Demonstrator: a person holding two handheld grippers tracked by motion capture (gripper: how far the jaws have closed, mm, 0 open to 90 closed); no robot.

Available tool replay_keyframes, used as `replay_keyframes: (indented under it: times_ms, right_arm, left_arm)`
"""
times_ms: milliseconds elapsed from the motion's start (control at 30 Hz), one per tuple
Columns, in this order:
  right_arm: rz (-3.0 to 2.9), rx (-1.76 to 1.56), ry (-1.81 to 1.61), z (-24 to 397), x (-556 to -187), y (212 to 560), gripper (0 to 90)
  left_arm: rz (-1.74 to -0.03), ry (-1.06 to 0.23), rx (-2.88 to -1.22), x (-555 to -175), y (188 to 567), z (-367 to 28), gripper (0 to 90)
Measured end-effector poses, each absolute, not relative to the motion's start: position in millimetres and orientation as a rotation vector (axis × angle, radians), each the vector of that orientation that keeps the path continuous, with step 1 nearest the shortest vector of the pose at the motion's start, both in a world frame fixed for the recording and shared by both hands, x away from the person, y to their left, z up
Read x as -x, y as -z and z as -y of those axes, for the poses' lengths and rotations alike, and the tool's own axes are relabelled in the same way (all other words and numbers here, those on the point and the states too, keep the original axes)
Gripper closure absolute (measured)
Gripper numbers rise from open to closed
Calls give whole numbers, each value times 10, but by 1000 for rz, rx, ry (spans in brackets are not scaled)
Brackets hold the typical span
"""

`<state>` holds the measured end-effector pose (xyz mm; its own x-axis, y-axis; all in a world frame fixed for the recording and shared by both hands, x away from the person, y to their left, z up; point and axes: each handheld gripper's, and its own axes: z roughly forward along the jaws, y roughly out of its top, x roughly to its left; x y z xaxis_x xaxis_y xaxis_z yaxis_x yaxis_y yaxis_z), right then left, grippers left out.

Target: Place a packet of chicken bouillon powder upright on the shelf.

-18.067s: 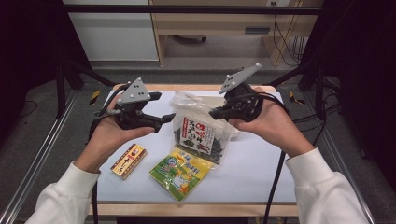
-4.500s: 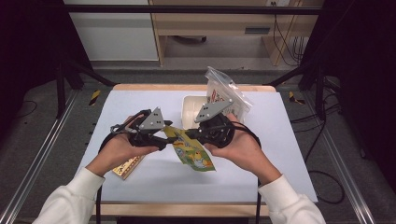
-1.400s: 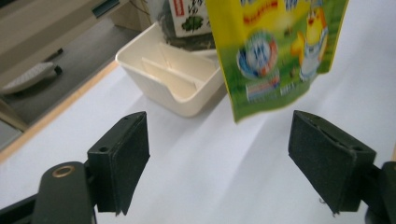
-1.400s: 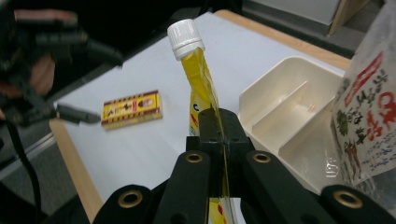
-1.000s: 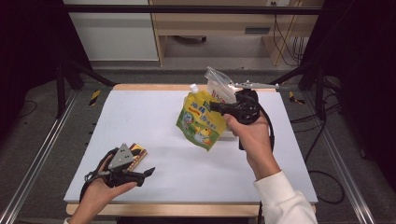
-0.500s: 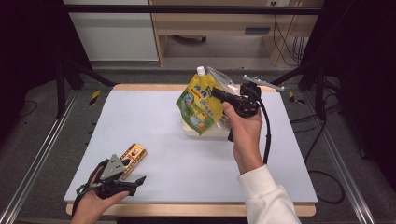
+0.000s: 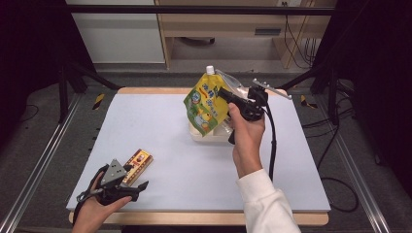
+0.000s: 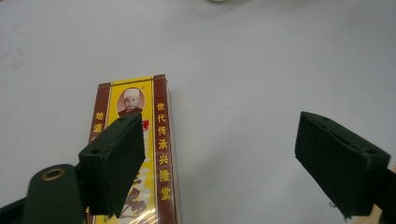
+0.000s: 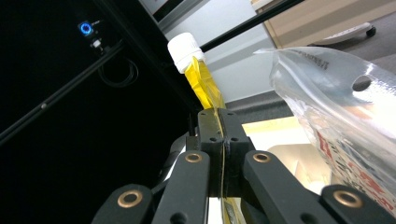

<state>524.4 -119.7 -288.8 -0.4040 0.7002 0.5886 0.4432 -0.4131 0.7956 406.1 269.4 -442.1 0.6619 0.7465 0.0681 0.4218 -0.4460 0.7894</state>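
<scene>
Your right claw is clamped on the soft pouch, lifted near the surface's far edge. Your left claw is open over the stiff box at the near-left corner; grip its long sides.

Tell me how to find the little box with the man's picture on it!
Look at the white table and go to its near left corner, by the open left gripper. The long flat box lies there, alone on that side. It is red-brown and yellow with a small portrait, unlike the soft yellow spouted pouch held up far away.

White table bearing a red-yellow box and cream tub.
</scene>
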Motion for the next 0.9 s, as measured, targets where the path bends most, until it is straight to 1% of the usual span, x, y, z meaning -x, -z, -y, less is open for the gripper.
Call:
replay_keyframes:
  times_ms: [400,900]
  right_arm:
    - [-1501,-1584,-1933,1168,-5260,2893,900]
    - [-1428,-1613,-1909,1242,-5320,2946,900]
  left_arm:
    - [-902,-523,-2104,-4066,4430,-2696,157]
    - [-898,-524,-2107,-4067,4430,-2691,155]
